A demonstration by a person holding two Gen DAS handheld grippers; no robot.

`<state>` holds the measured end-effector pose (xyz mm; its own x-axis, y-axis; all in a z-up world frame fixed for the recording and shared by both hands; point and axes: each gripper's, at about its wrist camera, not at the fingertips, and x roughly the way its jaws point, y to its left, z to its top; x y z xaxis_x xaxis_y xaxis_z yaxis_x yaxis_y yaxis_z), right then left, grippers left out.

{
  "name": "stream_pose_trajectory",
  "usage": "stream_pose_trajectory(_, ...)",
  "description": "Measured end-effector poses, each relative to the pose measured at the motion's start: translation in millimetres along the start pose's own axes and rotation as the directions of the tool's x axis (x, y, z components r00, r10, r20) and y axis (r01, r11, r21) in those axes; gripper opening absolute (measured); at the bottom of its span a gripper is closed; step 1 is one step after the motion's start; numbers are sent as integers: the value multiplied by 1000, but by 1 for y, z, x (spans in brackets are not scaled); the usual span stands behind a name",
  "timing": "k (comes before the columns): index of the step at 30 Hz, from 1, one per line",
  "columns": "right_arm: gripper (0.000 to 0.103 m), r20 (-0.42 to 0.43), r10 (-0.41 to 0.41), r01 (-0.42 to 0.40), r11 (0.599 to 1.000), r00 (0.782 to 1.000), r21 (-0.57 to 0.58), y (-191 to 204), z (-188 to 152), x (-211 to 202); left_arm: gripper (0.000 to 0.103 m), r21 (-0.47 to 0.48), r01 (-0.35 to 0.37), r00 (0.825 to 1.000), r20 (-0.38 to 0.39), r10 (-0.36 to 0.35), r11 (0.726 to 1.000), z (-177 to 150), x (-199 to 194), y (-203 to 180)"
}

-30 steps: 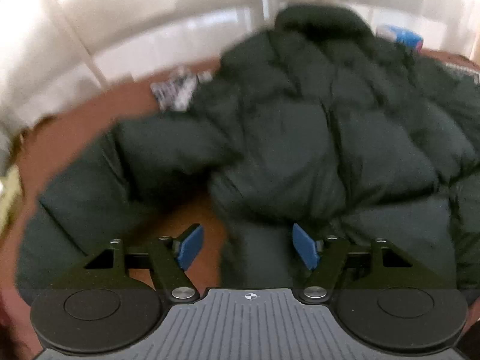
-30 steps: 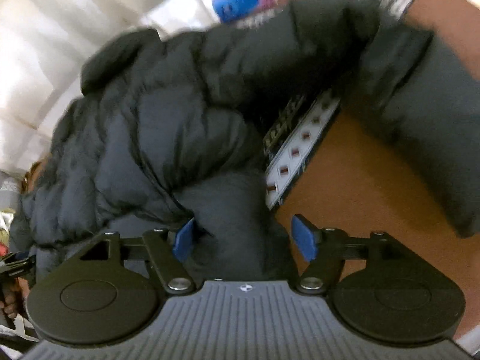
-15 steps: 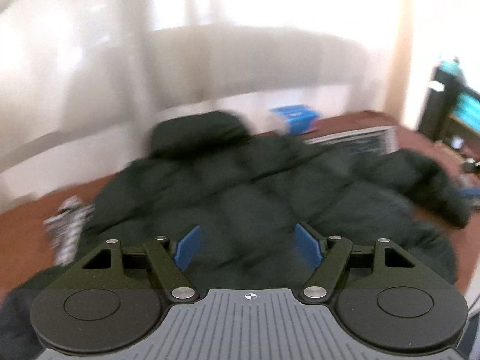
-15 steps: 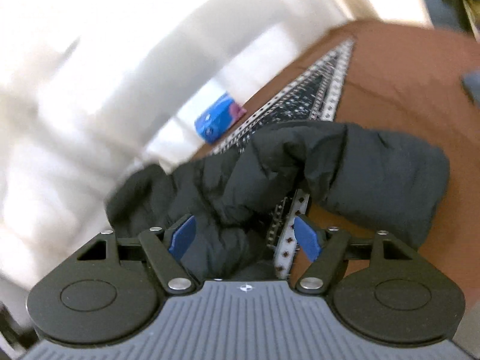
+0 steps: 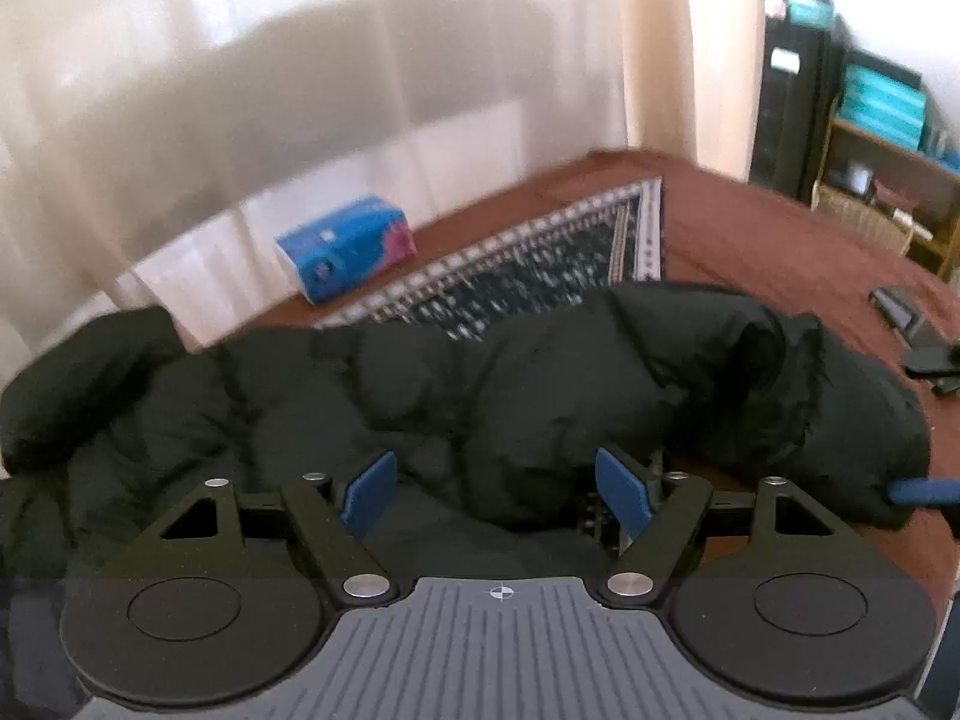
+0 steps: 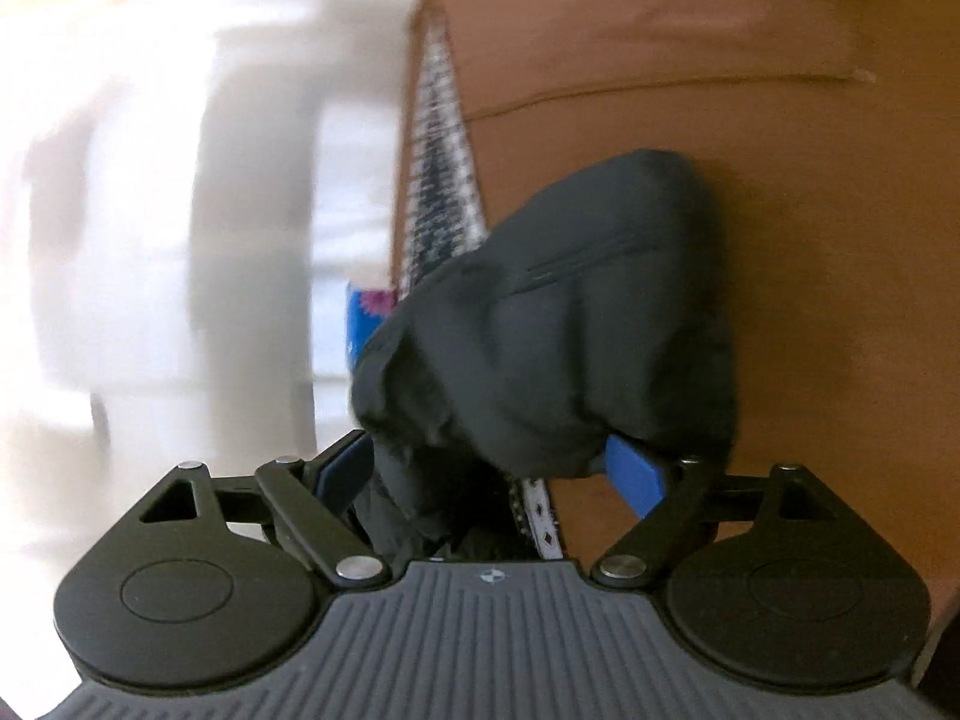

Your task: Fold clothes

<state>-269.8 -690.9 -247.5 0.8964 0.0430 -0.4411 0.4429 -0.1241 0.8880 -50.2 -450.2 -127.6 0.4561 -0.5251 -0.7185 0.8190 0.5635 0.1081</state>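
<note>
A dark puffer jacket (image 5: 420,396) lies spread on the brown cloth-covered surface (image 5: 750,222), its sleeve (image 5: 828,396) stretched to the right. My left gripper (image 5: 495,489) is open just above the jacket's body, holding nothing. My right gripper (image 6: 489,474) is open with the sleeve's end (image 6: 588,324) bunched between and over its blue pads (image 6: 636,474); the jaws stand wide apart. One blue fingertip of the right gripper (image 5: 924,491) shows at the right edge of the left wrist view, by the sleeve end.
A patterned dark-and-white mat (image 5: 540,276) lies under the jacket, also in the right wrist view (image 6: 438,120). A blue tissue pack (image 5: 345,246) sits at the back by white curtains (image 5: 300,90). Small dark objects (image 5: 924,336) lie at right; shelves (image 5: 870,138) stand behind.
Both cameras swung to the right and tilted. The left gripper moved from the jacket's hem to over its body. The right gripper moved along to the sleeve's end. Both stayed open.
</note>
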Motion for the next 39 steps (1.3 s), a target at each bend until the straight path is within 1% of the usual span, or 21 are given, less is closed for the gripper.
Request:
stream_pose_trajectory(2,87,-41,-3,4,999,999,41,-8,4,-4,84,-9,-14,999,-30,14,1000,0,10,-6)
stream_pose_trajectory(4,87,-56,-32,32,999,998,15,-10,7,-10,84,0,-30,998,-52,30,1000,0,19,-11)
stream_pose_trajectory(8,88,-25,-100,97,990,995,-101,-9,18,-20,84,44,-63,994,-84,67,997,-1,33,-17)
stream_pose_trajectory(15,87,7,-112,112,977,994,-179,-2,39,8,84,128,-115,981,-144,133,985,-4,61,-30)
stream_pose_trajectory(17,83,-13,-119,114,971,993,-212,1,41,21,84,122,-128,977,-153,146,984,-4,67,-30)
stream_pose_trajectory(18,76,-23,-127,118,965,992,-234,2,42,27,84,116,-131,976,-157,148,985,-4,69,-29)
stream_pose_trajectory(19,63,-35,-138,125,959,990,-253,3,42,33,82,114,-127,976,-163,144,985,-3,72,-29)
stream_pose_trajectory(20,54,-55,-150,130,956,987,-264,4,44,37,75,112,-122,976,-170,140,986,-2,74,-28)
stream_pose_trajectory(21,39,-78,-161,134,953,984,-273,6,46,42,53,113,-112,975,-178,131,987,-2,76,-28)
stream_pose_trajectory(22,28,-92,-164,131,948,982,-291,11,49,44,43,112,-103,975,-187,122,988,-1,76,-28)
stream_pose_trajectory(24,19,-98,-163,116,923,982,-368,31,58,44,26,88,-95,977,-183,110,992,2,73,-25)
stream_pose_trajectory(25,17,-91,-163,110,898,982,-426,47,65,43,21,71,-89,979,-177,100,993,3,71,-23)
stream_pose_trajectory(27,15,-65,-162,98,821,985,-562,83,81,39,13,28,-76,982,-170,80,997,7,65,-17)
stream_pose_trajectory(28,14,-47,-156,92,769,987,-633,103,88,38,12,15,-66,984,-163,68,998,9,62,-15)
stream_pose_trajectory(31,13,-9,-112,57,578,994,-814,160,106,31,11,12,-31,989,-141,33,999,14,54,-15)
stream_pose_trajectory(32,13,-2,-95,45,493,995,-869,175,106,31,11,32,-27,988,-149,32,999,13,56,-18)
stream_pose_trajectory(33,13,10,-87,43,390,996,-920,186,102,30,11,52,-23,987,-157,31,998,12,59,-22)
stream_pose_trajectory(35,13,37,-109,54,162,993,-985,192,94,40,12,93,-14,985,-172,30,996,10,63,-29)
stream_pose_trajectory(36,13,49,-143,62,89,989,-994,187,94,45,13,112,-11,983,-181,31,994,8,66,-32)
stream_pose_trajectory(37,13,61,-188,70,42,980,-997,177,95,48,14,124,-14,980,-196,39,992,4,72,-35)
stream_pose_trajectory(39,13,70,-286,82,31,956,-996,151,107,67,18,148,-22,973,-223,55,989,-3,82,-39)
